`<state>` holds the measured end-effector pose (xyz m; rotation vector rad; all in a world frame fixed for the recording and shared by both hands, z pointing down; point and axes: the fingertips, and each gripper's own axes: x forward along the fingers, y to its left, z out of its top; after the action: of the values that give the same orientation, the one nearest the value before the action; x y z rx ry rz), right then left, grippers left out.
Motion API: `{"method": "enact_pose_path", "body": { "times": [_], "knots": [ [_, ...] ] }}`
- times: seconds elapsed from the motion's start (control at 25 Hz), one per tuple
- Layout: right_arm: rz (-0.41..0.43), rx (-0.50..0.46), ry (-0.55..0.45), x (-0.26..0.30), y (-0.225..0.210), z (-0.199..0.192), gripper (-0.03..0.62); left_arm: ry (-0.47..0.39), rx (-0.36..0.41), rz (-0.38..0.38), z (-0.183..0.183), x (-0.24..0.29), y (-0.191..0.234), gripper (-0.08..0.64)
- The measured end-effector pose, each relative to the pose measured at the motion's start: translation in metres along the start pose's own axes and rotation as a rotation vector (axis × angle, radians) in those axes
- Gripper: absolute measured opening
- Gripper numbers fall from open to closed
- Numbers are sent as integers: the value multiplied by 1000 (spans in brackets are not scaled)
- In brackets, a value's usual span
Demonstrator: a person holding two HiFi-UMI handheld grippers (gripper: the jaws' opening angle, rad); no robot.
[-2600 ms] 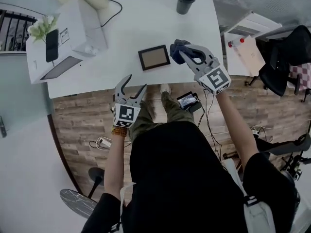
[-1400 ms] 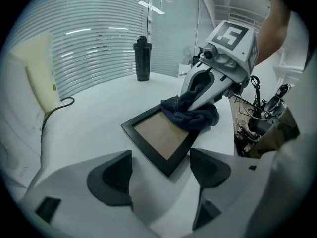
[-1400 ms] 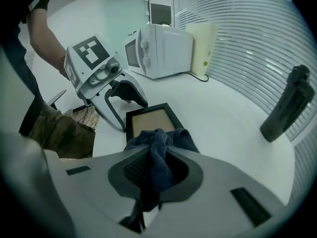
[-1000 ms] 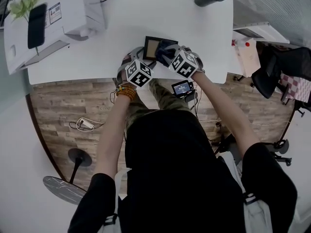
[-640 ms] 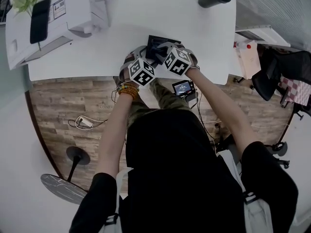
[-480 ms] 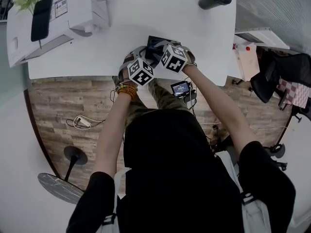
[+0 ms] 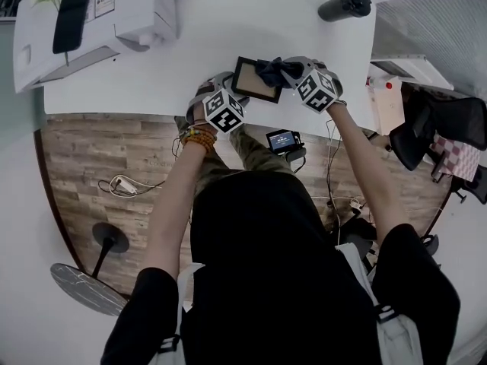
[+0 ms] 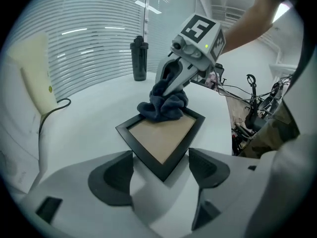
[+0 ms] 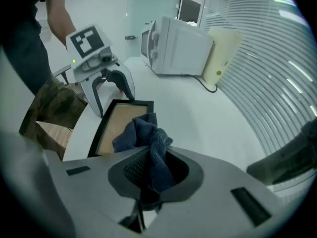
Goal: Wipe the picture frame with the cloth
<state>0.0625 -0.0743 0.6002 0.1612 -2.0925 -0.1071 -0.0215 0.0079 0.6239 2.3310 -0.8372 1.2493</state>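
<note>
Dark blue cloth (image 7: 272, 71) rests on the picture frame (image 7: 255, 80) at the tip of the right gripper (image 7: 291, 70), head view. Left gripper view: the left gripper (image 8: 161, 163) has its jaws wide apart, frame corner between them. Right gripper view: jaws clamped on the cloth

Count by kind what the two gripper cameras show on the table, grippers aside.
Picture frame: 1
Cloth: 1
Bottle: 1
Microwave: 1
Beige corded object: 1
Total: 5
</note>
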Motion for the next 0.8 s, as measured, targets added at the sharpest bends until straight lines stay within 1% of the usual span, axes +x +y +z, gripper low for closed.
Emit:
{"method": "enact_pose_path", "body": {
  "times": [0.12,0.32,0.4,0.44,0.48,0.56,0.6,0.64,0.72,0.8],
  "knots": [
    [31,33,-10,18,1,18,23,29,13,-7,2,2,0,359],
    [83,52,-69,47,3,72,21,42,17,-9,2,2,0,359],
    [104,24,-82,58,8,96,21,47,19,-10,1,2,0,356],
    [117,-10,-79,63,11,105,21,47,20,-9,1,2,1,353],
    [131,-67,-69,66,16,111,21,45,20,-8,1,2,1,350],
    [141,-221,-37,64,20,111,23,42,18,-11,0,1,1,347],
    [131,-276,-31,57,18,106,23,43,17,-14,0,1,1,347],
    [110,-291,-38,48,11,100,23,45,16,-17,0,1,0,345],
    [54,-234,-48,24,-5,79,23,52,14,-19,0,1,1,340],
    [11,-189,1,12,-12,42,23,55,12,-13,0,1,3,339]
  ]
}}
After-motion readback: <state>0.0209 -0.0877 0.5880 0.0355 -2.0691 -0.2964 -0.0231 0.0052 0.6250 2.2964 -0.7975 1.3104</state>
